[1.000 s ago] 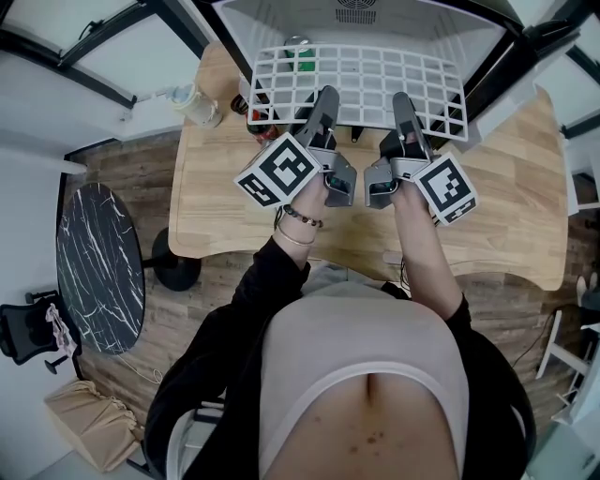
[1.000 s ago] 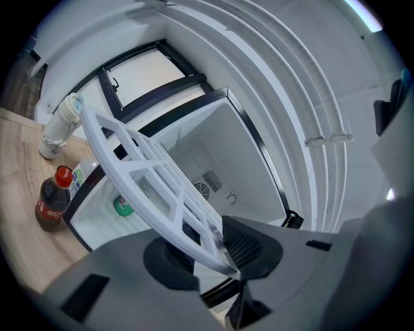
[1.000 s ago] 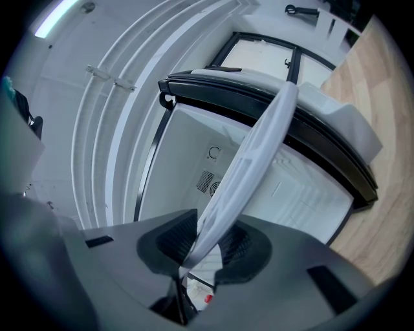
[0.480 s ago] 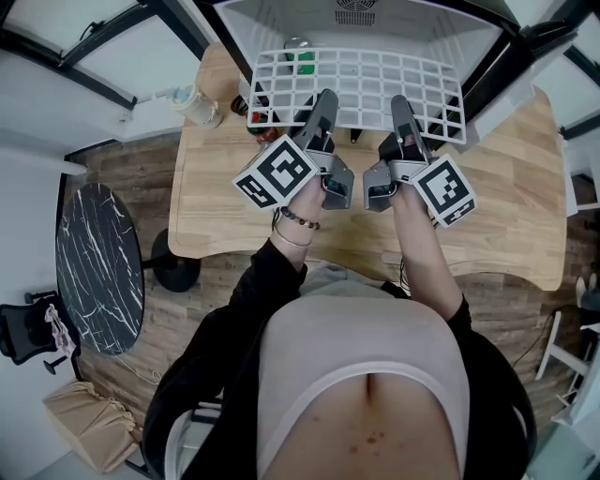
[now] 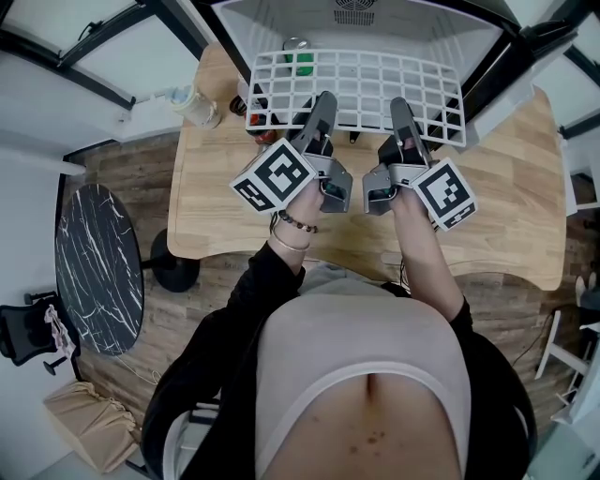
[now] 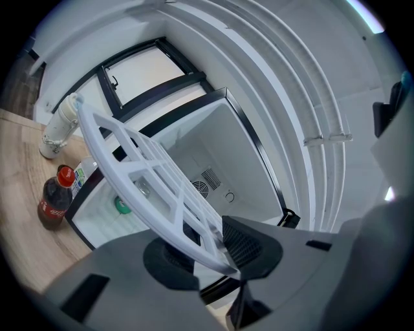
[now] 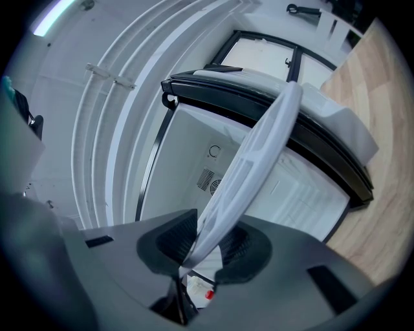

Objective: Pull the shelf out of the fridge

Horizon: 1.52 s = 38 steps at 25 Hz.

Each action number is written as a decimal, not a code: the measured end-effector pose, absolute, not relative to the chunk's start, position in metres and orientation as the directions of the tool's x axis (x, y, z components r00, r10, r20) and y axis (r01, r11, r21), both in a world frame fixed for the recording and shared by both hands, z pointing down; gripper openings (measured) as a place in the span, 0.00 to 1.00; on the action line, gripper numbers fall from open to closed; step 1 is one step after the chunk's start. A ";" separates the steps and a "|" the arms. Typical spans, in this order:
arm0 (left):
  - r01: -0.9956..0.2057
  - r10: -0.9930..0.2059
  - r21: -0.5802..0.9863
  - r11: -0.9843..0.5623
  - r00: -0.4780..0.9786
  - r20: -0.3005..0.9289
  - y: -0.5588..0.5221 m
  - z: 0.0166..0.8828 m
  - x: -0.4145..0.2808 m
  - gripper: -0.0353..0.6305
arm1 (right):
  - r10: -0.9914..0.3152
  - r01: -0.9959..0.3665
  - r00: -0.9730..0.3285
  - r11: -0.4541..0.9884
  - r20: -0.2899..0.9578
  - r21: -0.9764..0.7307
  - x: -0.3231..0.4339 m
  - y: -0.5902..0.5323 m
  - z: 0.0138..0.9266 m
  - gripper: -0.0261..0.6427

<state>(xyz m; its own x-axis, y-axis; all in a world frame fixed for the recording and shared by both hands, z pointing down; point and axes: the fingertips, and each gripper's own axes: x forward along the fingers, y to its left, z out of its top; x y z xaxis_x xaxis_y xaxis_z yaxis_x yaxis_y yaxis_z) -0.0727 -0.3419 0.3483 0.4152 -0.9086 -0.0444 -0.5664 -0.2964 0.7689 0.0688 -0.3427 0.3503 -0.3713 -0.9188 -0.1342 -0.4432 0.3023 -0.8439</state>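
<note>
As left gripper [image 5: 321, 109] and right gripper [image 5: 401, 111] clamp the shelf [image 5: 361, 53], only the head view shows the marble table [image 5: 98, 267].

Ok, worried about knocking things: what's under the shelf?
Through the shelf a green item shows in the fridge; a cola bottle stands by its left corner. Its bars hide the rest.

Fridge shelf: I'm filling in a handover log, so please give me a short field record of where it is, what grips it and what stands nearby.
shelf: white grid, sticking out of the open fridge above the wooden table
left tool: shut on the shelf's front edge
right tool: shut on the shelf's front edge
nearby: cola bottle on the table, left of the fridge
</note>
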 end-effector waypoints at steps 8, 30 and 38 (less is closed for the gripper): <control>-0.562 -0.908 0.772 -0.296 0.416 -0.045 -0.340 0.348 -0.072 0.22 | -0.917 -0.431 -0.374 0.304 -0.138 -0.850 0.069 -0.341 0.350 0.19; -0.571 -0.911 0.763 -0.302 0.408 -0.055 -0.325 0.349 -0.074 0.22 | -0.910 -0.466 -0.395 0.319 -0.129 -0.825 0.069 -0.323 0.352 0.19; -0.592 -0.913 0.742 -0.314 0.402 -0.066 -0.315 0.346 -0.071 0.22 | -0.887 -0.477 -0.433 0.377 -0.161 -0.794 0.068 -0.315 0.344 0.19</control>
<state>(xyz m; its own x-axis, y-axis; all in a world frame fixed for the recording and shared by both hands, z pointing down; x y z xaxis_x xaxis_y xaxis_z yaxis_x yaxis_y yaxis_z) -0.0712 -0.3146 0.3457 0.4017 -0.9134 -0.0663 -0.5919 -0.3142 0.7423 0.0684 -0.3148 0.3436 -0.4329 -0.8869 -0.1614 -0.4769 0.3773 -0.7939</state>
